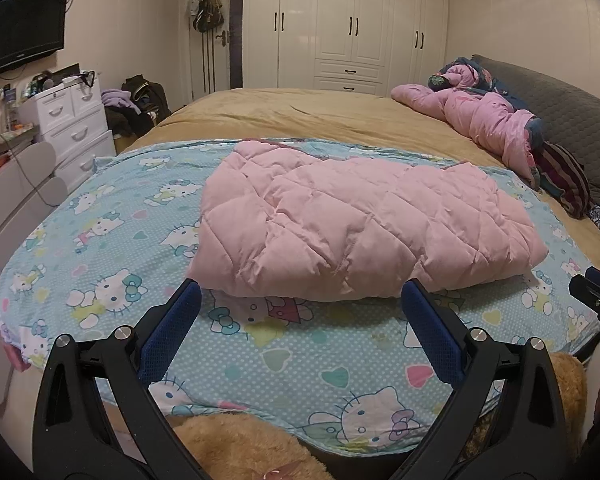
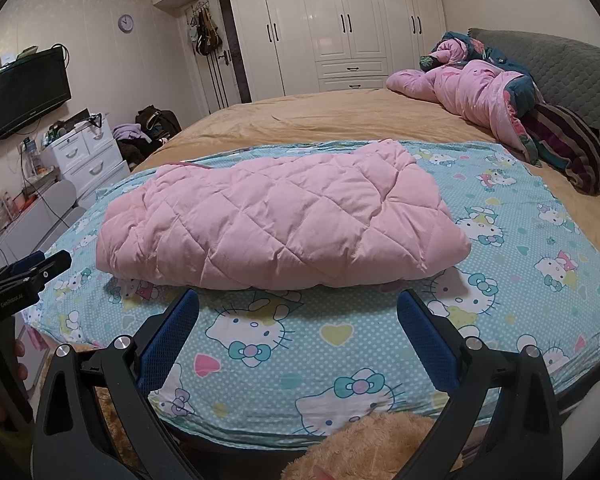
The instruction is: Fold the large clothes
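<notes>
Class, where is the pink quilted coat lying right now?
In both wrist views the pink quilted coat lies folded on the blue cartoon sheet, ahead of both open grippers.

The plush toy (image 2: 364, 444) is cut off by the lower edge.

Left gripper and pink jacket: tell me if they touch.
Apart. The left wrist view shows the left gripper open, its fingertips stopping short of the pink jacket, with a strip of cartoon sheet visible between them.
</notes>
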{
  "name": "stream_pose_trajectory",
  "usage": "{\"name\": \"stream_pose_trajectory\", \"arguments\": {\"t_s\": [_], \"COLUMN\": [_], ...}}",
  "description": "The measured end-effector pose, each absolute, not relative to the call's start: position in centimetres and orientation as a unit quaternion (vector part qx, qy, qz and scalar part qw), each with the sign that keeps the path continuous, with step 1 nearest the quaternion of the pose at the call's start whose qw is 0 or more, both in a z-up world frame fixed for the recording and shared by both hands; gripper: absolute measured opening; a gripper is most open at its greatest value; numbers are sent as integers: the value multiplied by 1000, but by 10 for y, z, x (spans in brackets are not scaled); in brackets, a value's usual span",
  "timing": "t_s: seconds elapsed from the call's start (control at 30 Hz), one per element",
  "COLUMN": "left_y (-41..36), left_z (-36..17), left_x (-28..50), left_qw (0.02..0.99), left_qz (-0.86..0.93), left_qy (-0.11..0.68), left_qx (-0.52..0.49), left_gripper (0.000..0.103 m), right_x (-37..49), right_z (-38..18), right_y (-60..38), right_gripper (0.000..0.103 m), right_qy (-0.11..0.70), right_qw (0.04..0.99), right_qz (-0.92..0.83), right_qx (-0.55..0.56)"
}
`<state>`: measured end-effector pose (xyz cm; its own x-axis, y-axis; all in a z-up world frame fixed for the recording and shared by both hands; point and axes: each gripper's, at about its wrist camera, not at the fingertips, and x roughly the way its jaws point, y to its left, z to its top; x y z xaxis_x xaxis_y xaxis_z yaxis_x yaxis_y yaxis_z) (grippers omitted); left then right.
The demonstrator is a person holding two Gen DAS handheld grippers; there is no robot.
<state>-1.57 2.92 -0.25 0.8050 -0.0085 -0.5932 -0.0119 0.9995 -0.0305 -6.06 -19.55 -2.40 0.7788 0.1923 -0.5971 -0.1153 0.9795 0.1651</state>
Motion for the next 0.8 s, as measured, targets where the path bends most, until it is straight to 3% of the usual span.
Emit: {"name": "stream_pose_trajectory", "arguments": {"t_s": [0.53,0.8], "left_y": [38,113], "left_z": [-14,-33], "left_x": [-16,7], "left_qw": [943,924], "left_qz": [29,97], "left_qy": [332,365], "left_qx": [-16,-59], "left_gripper": [94,94], "right_x": [-64,-91], "right_z": [-28,-64], "right_y": [-208,-348], "right_gripper": [99,99], "right_qy": [330,345], "right_qw": [940,916], "right_qz": [46,-141], "right_qx": [67,150]}}
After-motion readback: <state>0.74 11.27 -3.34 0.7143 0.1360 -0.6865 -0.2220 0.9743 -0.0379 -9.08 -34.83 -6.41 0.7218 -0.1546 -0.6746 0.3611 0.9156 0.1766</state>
